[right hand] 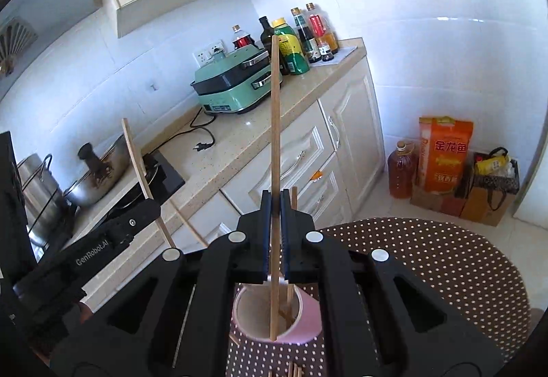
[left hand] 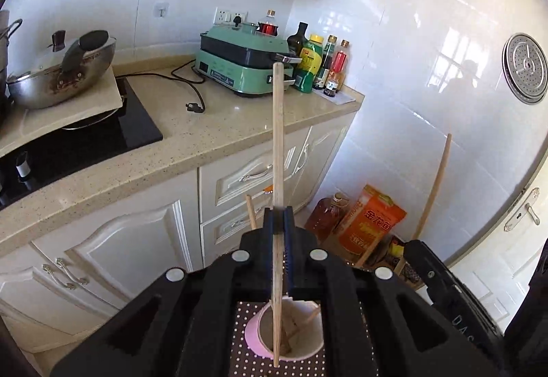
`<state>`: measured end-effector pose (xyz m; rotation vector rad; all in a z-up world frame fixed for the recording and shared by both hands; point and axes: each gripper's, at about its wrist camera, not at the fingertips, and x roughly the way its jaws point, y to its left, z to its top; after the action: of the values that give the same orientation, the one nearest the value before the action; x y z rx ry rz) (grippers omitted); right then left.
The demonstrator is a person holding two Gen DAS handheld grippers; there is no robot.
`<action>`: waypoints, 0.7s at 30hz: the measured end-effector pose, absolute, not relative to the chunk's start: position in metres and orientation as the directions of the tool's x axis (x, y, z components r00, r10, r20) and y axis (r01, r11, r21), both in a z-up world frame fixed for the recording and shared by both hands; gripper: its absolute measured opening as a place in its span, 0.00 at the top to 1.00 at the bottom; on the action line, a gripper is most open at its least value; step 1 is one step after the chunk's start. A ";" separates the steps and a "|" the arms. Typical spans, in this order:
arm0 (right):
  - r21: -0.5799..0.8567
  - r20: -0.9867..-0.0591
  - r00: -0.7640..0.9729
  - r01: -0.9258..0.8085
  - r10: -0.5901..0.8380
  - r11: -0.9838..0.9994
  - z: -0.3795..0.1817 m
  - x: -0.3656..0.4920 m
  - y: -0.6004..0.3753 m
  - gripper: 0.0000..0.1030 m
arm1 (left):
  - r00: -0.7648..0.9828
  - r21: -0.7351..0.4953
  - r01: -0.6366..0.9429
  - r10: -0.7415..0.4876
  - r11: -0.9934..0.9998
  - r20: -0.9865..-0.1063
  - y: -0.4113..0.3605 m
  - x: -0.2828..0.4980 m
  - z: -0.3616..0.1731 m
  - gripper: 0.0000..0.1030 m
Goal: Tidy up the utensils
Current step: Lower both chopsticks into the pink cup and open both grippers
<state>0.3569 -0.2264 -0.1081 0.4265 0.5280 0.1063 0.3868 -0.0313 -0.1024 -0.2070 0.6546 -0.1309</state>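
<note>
My left gripper is shut on a long wooden chopstick held upright, its lower end above or just inside a pink paper cup that stands on the dotted brown table. The cup holds other wooden sticks. My right gripper is shut on another wooden chopstick, also upright, with its lower end at the same pink cup. The left gripper shows at the left of the right wrist view with its chopstick. The right gripper's chopstick shows in the left wrist view.
A beige counter carries a green electric cooker, several sauce bottles, a black hob and a steel wok. White cabinets stand below. An oil jug and orange rice bag sit on the floor. More chopsticks lie on the dotted table.
</note>
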 end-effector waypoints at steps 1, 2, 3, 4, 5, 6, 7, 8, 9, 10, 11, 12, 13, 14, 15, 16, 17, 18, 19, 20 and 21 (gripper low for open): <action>0.418 -0.470 0.861 0.023 0.195 0.908 -0.112 0.361 -0.226 0.95 | 0.794 -0.236 0.053 -0.184 0.970 -0.580 -0.031 0.389 -0.105 0.94; 0.421 -0.473 0.860 0.028 0.193 0.907 -0.115 0.365 -0.226 0.95 | 0.800 -0.241 0.052 -0.185 0.969 -0.570 -0.030 0.390 -0.107 0.94; 0.425 -0.476 0.858 0.033 0.193 0.905 -0.117 0.367 -0.227 0.95 | 0.804 -0.248 0.051 -0.187 0.968 -0.565 -0.030 0.393 -0.109 0.94; 0.434 -0.479 0.856 0.037 0.196 0.900 -0.121 0.370 -0.229 0.95 | 0.805 -0.250 0.048 -0.186 0.967 -0.563 -0.031 0.396 -0.112 0.94; 0.439 -0.479 0.855 0.037 0.199 0.898 -0.123 0.372 -0.230 0.95 | 0.807 -0.251 0.049 -0.187 0.967 -0.561 -0.031 0.397 -0.114 0.94; 0.440 -0.480 0.855 0.041 0.196 0.897 -0.126 0.374 -0.231 0.95 | 0.810 -0.254 0.053 -0.190 0.966 -0.555 -0.032 0.399 -0.117 0.94; 0.439 -0.481 0.855 0.045 0.193 0.897 -0.129 0.375 -0.230 0.95 | 0.810 -0.254 0.063 -0.198 0.965 -0.552 -0.032 0.400 -0.120 0.94; 0.439 -0.481 0.856 0.046 0.191 0.897 -0.131 0.375 -0.229 0.95 | 0.812 -0.251 0.067 -0.199 0.966 -0.548 -0.033 0.401 -0.121 0.94; 0.436 -0.479 0.858 0.047 0.187 0.899 -0.133 0.375 -0.228 0.95 | 0.816 -0.243 0.072 -0.198 0.967 -0.543 -0.034 0.400 -0.125 0.94; 0.425 -0.476 0.861 0.045 0.180 0.904 -0.136 0.374 -0.225 0.95 | 0.817 -0.242 0.077 -0.200 0.967 -0.541 -0.035 0.399 -0.128 0.94; 0.416 -0.475 0.862 0.045 0.175 0.908 -0.138 0.373 -0.222 0.95 | 0.822 -0.245 0.071 -0.196 0.967 -0.535 -0.033 0.397 -0.132 0.94; 0.410 -0.478 0.861 0.045 0.173 0.911 -0.141 0.373 -0.220 0.95 | 0.824 -0.245 0.065 -0.191 0.967 -0.533 -0.032 0.394 -0.135 0.94; 0.411 -0.484 0.856 0.040 0.181 0.911 -0.146 0.373 -0.217 0.95 | 0.825 -0.237 0.061 -0.182 0.970 -0.535 -0.032 0.391 -0.139 0.94; 0.415 -0.490 0.851 0.035 0.191 0.909 -0.150 0.373 -0.215 0.95 | 0.826 -0.221 0.060 -0.173 0.973 -0.537 -0.033 0.388 -0.143 0.94; 0.418 -0.493 0.848 0.032 0.197 0.908 -0.154 0.373 -0.214 0.95 | 0.826 -0.207 0.062 -0.166 0.976 -0.538 -0.034 0.385 -0.146 0.94; 0.416 -0.499 0.844 0.034 0.197 0.909 -0.157 0.372 -0.212 0.95 | 0.822 -0.192 0.068 -0.164 0.979 -0.545 -0.035 0.381 -0.151 0.94; 0.413 -0.503 0.842 0.033 0.198 0.910 -0.160 0.372 -0.211 0.95 | 0.815 -0.184 0.069 -0.161 0.981 -0.556 -0.036 0.379 -0.155 0.94; 0.413 -0.505 0.839 0.029 0.202 0.910 -0.161 0.371 -0.209 0.95 | 0.810 -0.174 0.060 -0.149 0.983 -0.567 -0.035 0.376 -0.159 0.94; 0.411 -0.511 0.834 0.023 0.209 0.911 -0.163 0.370 -0.207 0.95 | 0.804 -0.165 0.053 -0.140 0.985 -0.577 -0.036 0.375 -0.162 0.93; 0.410 -0.517 0.828 0.018 0.216 0.912 -0.164 0.370 -0.206 0.95 | 0.797 -0.153 0.050 -0.131 0.987 -0.590 -0.036 0.375 -0.165 0.93; 0.404 -0.526 0.822 0.017 0.217 0.915 -0.166 0.368 -0.204 0.95 | 0.786 -0.139 0.048 -0.124 0.989 -0.606 -0.037 0.375 -0.169 0.92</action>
<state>0.3681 -0.2043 -0.1663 0.4078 0.5995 0.1097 0.3747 -0.0372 -0.1686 -0.1186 0.6606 -0.0929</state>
